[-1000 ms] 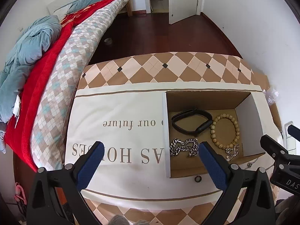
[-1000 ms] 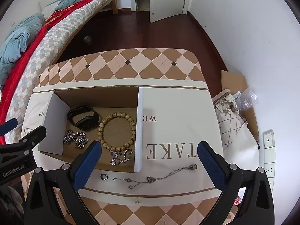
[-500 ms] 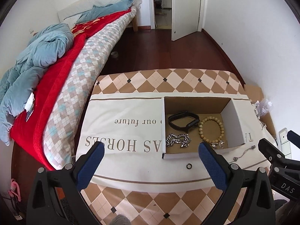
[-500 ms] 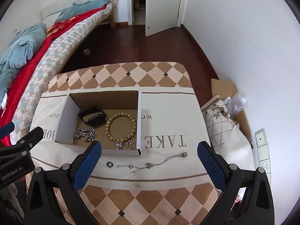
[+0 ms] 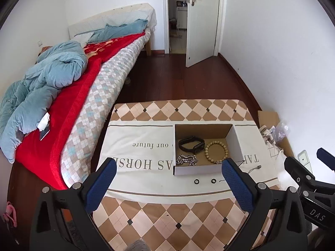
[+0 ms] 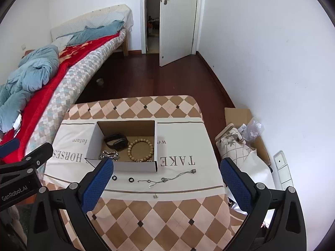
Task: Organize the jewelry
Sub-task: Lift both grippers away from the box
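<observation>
Both tongs hang well above the surface with their blue pads wide apart and nothing between them — the left tongs, the right tongs. The open box holds a black band, a bead bracelet and a silver chain. Just in front of it on the white cloth lie two small rings and a thin chain — loose, outside the box.

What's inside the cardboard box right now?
The cardboard box holds a black band, bead bracelet and silver chain. Its near wall hides something silvery below the beads.
</observation>
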A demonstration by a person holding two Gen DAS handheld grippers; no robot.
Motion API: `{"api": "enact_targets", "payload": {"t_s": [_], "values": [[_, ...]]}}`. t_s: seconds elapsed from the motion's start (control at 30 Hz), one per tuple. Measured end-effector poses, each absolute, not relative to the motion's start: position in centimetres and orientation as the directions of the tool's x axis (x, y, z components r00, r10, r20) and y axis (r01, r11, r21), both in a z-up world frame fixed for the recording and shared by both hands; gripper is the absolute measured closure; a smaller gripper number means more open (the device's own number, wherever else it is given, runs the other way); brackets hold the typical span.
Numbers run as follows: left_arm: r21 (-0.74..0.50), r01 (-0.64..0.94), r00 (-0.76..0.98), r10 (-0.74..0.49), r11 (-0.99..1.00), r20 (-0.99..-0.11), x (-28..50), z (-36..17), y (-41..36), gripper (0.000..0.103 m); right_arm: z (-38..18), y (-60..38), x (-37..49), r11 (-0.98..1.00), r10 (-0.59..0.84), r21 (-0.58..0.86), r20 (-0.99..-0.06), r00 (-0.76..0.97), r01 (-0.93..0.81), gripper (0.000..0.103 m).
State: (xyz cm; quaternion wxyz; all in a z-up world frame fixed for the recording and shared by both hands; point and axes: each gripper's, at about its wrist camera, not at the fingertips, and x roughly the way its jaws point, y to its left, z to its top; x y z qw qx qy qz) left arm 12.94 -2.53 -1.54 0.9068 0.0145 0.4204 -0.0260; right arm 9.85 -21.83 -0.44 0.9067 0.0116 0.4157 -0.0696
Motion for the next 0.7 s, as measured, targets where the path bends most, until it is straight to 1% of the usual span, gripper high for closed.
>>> {"api": "enact_targets", "payload": {"t_s": [0.17,0.3,0.4,0.5,0.57,0.67,0.7], "values": [[-0.001,0.056,0.669,-0.038,0.998,-0.743,11.5,0.0,-2.2,0.001,1.3,-21.7,8.3,0.989,-0.12,-0.032,-0.735,0.667,0.143,0.0],[-0.003,0.046,0.678,-0.034,0.999,-0.734,10.5,0.3,-2.1,0.001,1.6,-21.8,7.6,0.989,-0.115,-0.024,-0.732,0.671,0.143,0.0],[0.001,0.025,0.67,-0.016,1.0,-0.742,10.4,-0.1,-2.1,0.001,1.6,-22.2,7.2,0.99,-0.08,0.02,-0.732,0.676,0.139,0.0],[0.028,-0.006,0.679,0.025,1.0,-0.734,10.6,-1.2,-2.2,0.001,1.0,-23.8,6.8,0.984,-0.03,0.101,-0.722,0.692,0.148,0.0],[0.04,-0.034,0.679,0.053,0.999,-0.732,10.8,-2.2,-2.1,0.001,-0.1,-25.2,6.9,0.977,-0.053,0.1,-0.738,0.673,0.187,0.0],[0.078,-0.08,0.64,0.111,0.994,-0.76,11.9,-5.2,-2.0,0.001,-2.9,-27.5,7.3,0.965,-0.063,0.113,-0.776,0.627,0.236,0.001],[0.09,-0.089,0.623,0.126,0.992,-0.772,12.4,-6.3,-1.9,0.001,-4.3,-28.3,7.6,0.962,-0.058,0.116,-0.796,0.602,0.246,0.009]]}}
